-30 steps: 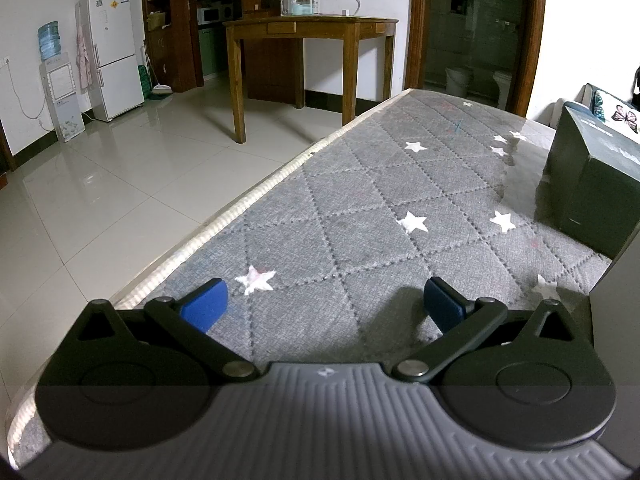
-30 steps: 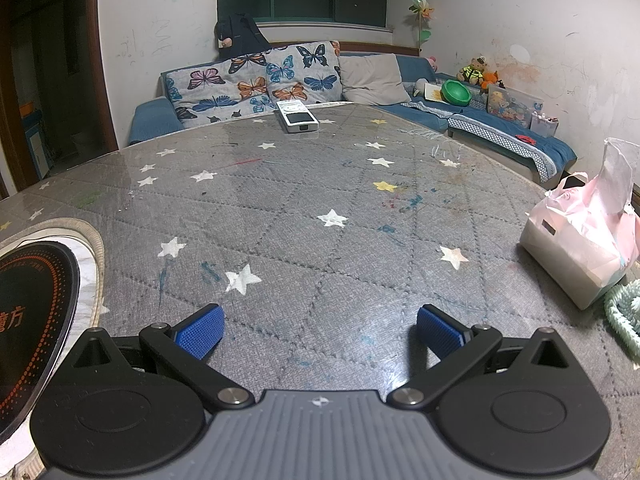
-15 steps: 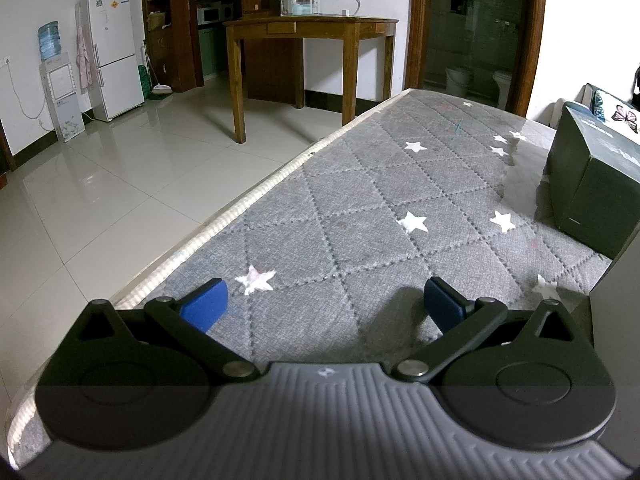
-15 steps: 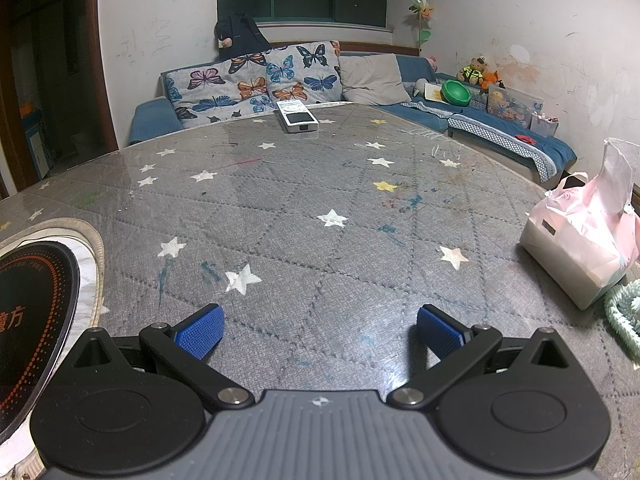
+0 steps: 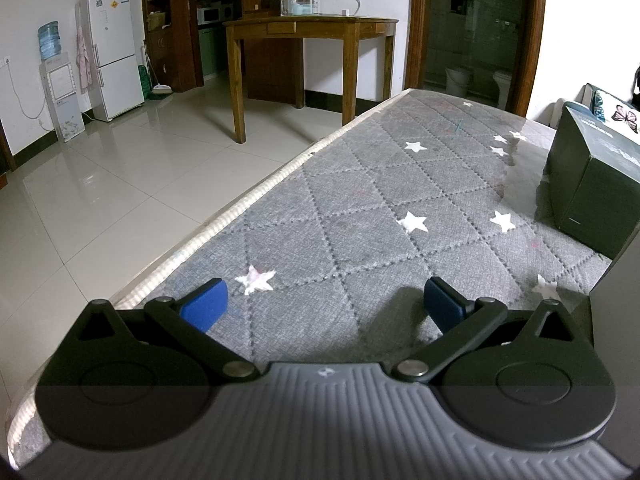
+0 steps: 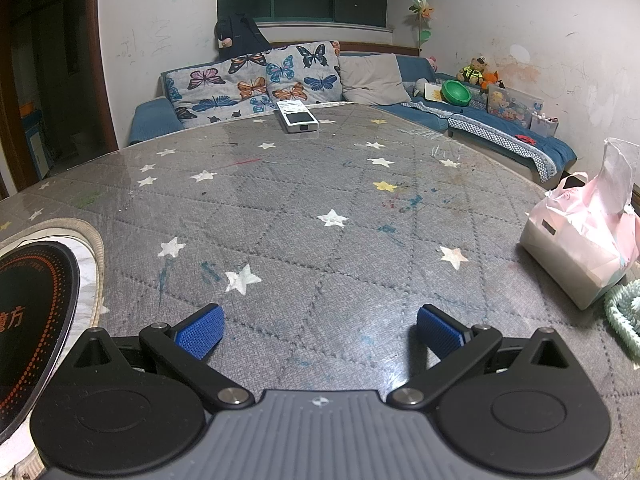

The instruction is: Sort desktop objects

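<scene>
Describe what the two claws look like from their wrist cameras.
Both match. The left claw and right claw each have blue ribbed pads on black link arms with silver pivot pins, two round black discs, and a grey ridged body bearing a small cross mark. No cables or sleeves show.

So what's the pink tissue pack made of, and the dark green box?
The tissue pack looks like thin soft plastic film: it crinkles, shines a little, and a paper tissue sticks out on top. The dark green box looks like matte cardboard, with flat sides, sharp edges and printed lettering, though hard plastic is possible.
</scene>
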